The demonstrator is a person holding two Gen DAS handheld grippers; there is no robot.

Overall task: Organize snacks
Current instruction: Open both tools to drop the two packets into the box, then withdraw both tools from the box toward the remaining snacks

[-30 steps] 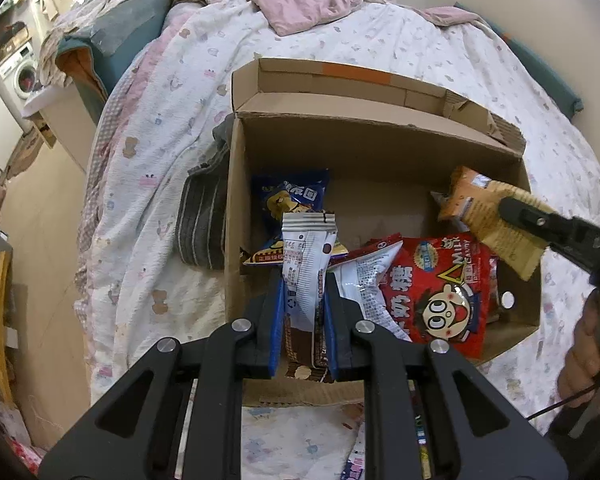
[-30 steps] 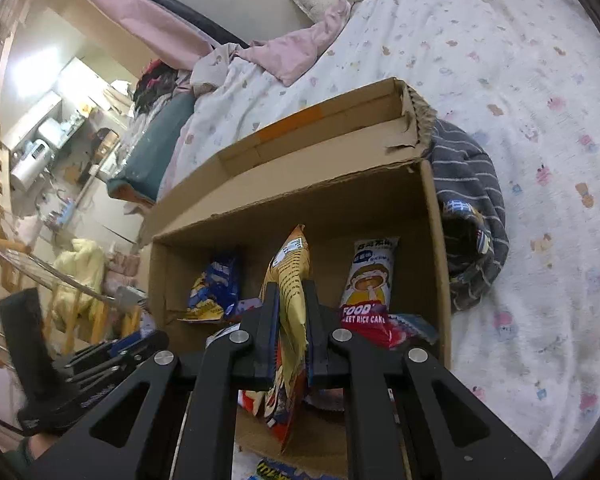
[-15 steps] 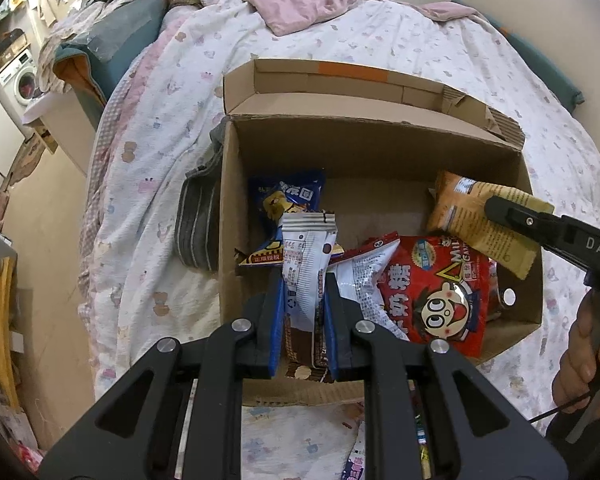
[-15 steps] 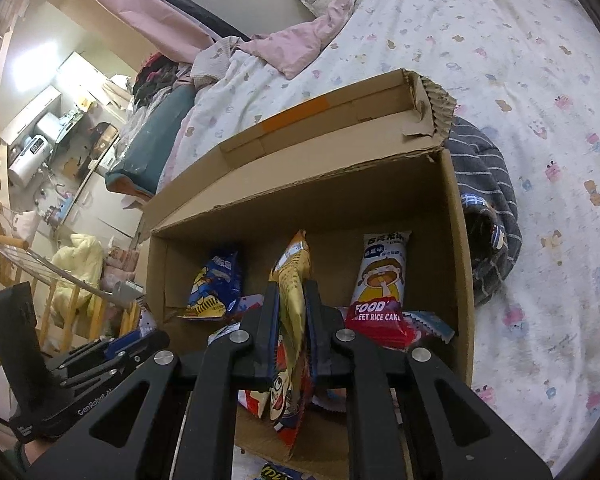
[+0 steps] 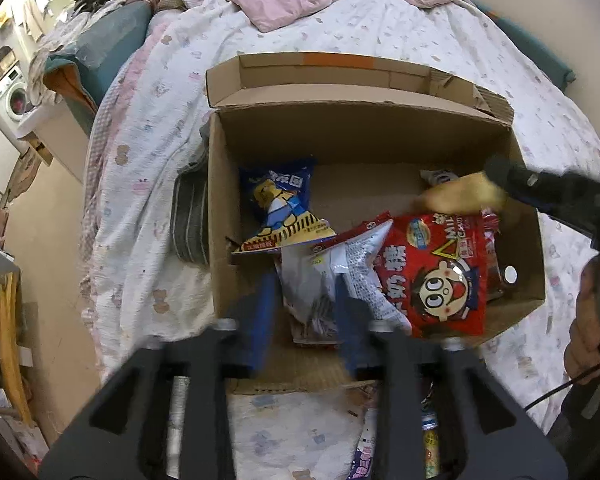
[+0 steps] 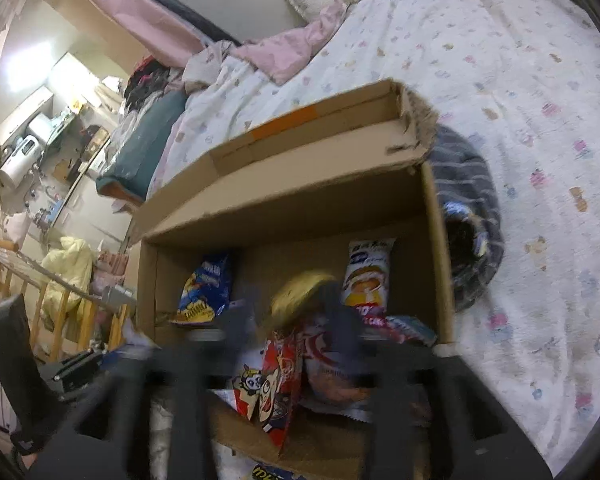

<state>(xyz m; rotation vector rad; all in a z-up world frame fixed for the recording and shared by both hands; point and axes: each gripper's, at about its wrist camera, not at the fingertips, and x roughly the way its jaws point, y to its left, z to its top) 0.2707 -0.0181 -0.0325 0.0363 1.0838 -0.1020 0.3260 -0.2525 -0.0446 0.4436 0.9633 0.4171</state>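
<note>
Released white packet point(image 5: 310, 284), now lengthwise in box point(image 5: 364, 120)

Box: we see matt brown corrugated cardboard point(image 5: 364, 136).
Red packet point(image 5: 436, 276): glossy plastic film.
Bedsheet point(image 5: 380, 36): soft printed cloth.
Gripper fingers point(image 5: 260, 312): matt black plastic, blue pads.

Left gripper point(image 5: 306, 300) opening around white packet point(image 5: 310, 284); cardboard box point(image 5: 220, 200) below

Box point(image 5: 220, 208) on bed point(image 5: 420, 48), snacks inside.
Chips point(image 5: 278, 204) at left wall, candy bag point(image 5: 432, 276) right, white packet point(image 5: 310, 284) between, sweater point(image 5: 188, 220) outside left.
</note>
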